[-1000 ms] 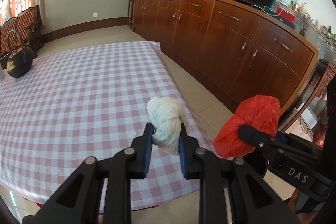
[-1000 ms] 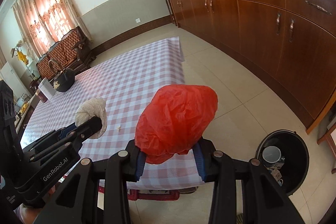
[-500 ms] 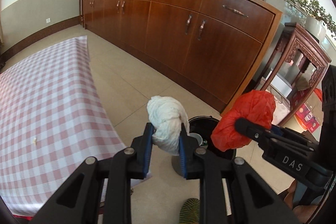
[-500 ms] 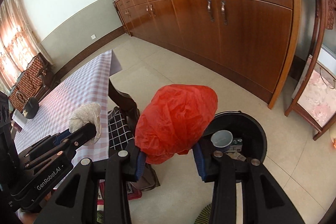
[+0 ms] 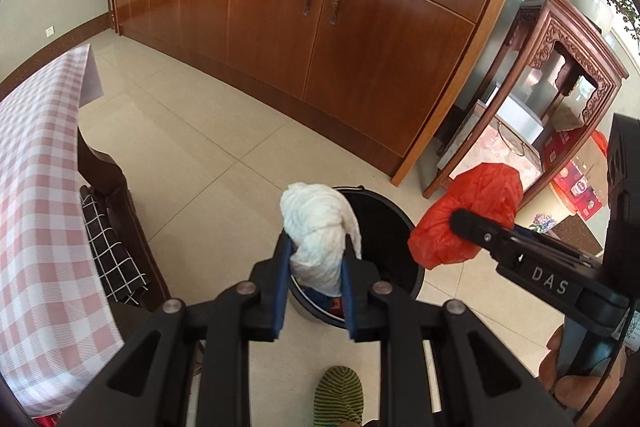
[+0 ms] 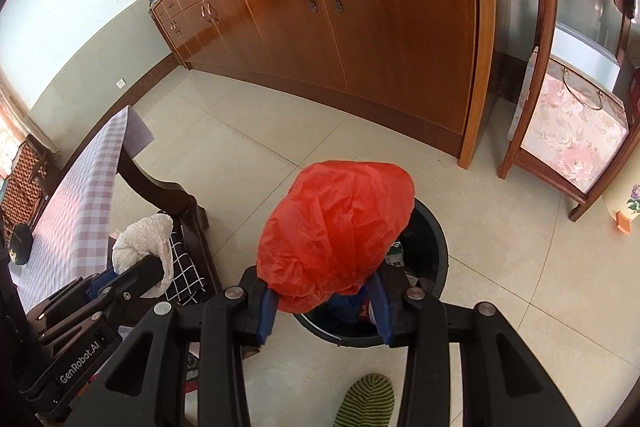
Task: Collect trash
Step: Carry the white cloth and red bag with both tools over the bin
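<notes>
1. Checkered cloth on the table point(image 5: 36, 211) at far left looks bare in what shows of it, so pickup from there seems done.
2. Left tool point(image 5: 314, 267) is clamped on a white paper wad point(image 5: 318, 239), held over the near rim of the black trash bin point(image 5: 394, 227).
3. Right tool point(image 6: 324, 301) is pinching a crumpled red plastic bag point(image 6: 336, 231), hanging right above the bin's opening point(image 6: 432, 251).
4. Bin already has some junk inside.
5. What's left, I'd guess: let go of both pieces so they fall in. Neither is dropped yet.
</notes>
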`<state>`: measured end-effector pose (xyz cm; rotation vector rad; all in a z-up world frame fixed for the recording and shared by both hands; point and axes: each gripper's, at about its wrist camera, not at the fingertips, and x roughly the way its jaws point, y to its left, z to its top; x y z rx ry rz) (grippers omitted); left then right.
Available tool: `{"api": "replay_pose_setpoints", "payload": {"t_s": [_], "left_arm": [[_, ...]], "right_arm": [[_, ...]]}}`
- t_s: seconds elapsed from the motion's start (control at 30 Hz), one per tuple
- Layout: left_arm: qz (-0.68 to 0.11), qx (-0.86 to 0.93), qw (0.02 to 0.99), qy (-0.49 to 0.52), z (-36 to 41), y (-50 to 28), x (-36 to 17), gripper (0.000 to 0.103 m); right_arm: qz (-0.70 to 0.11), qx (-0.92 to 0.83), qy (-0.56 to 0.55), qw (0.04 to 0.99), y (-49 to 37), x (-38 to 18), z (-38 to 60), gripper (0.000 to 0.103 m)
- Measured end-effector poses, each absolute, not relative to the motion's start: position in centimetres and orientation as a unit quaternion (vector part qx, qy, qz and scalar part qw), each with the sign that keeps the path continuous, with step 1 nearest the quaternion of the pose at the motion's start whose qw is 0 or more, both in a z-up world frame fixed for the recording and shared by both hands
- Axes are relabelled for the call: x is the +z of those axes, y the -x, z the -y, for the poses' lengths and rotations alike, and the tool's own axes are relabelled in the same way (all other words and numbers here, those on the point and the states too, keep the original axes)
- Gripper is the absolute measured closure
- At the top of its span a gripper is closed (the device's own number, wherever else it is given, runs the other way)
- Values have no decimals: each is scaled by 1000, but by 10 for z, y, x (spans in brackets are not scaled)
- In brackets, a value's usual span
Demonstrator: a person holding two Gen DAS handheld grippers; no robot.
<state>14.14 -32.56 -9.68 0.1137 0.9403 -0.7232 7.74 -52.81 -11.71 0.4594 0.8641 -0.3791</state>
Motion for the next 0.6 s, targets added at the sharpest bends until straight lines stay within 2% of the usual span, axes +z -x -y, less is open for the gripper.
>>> {"api": "replay_pose_setpoints", "payload": {"t_s": [0.6], "left_arm": [[-494, -348, 793, -80, 385, -147, -149, 79]], "right_arm": [[-483, -206, -226, 821, -100, -183, 581, 61]]}}
